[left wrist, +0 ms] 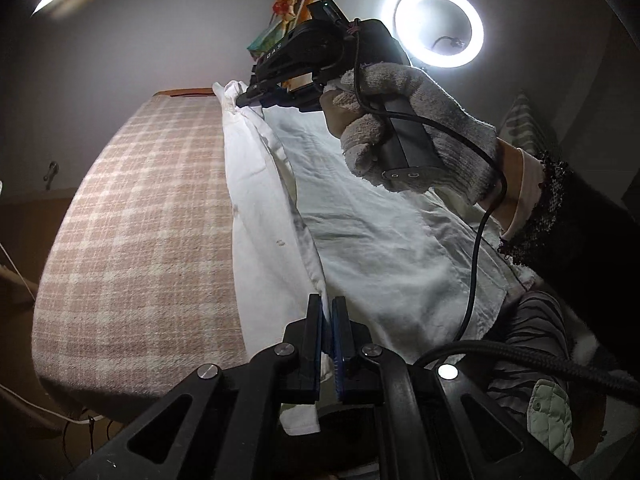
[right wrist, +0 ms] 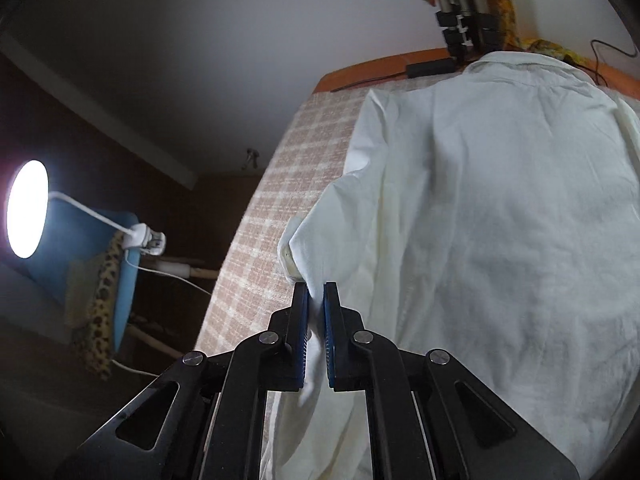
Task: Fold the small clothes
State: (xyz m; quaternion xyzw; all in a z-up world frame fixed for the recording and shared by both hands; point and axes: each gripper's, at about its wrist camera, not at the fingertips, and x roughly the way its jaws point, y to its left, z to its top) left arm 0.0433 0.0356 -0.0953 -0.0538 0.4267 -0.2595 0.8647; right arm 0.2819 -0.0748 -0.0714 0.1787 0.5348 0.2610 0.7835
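A small white cotton shirt (right wrist: 500,208) lies spread on a pink-and-white checked cloth (left wrist: 136,240) that covers the table, with its collar toward the far edge, where a strip of bare orange wood shows. One long edge of the shirt is lifted into a raised fold that runs along the cloth. The left gripper (left wrist: 330,312), its black arms carrying blue pads, is closed tight on the near end of that fold. The right gripper (right wrist: 316,300), held by a hand in a white knitted glove (left wrist: 420,128), is clamped on white fabric too: on the far end by the collar in the left wrist view, on a bunched sleeve edge in its own. A bright ring light (left wrist: 438,26) glows behind the gloved hand.
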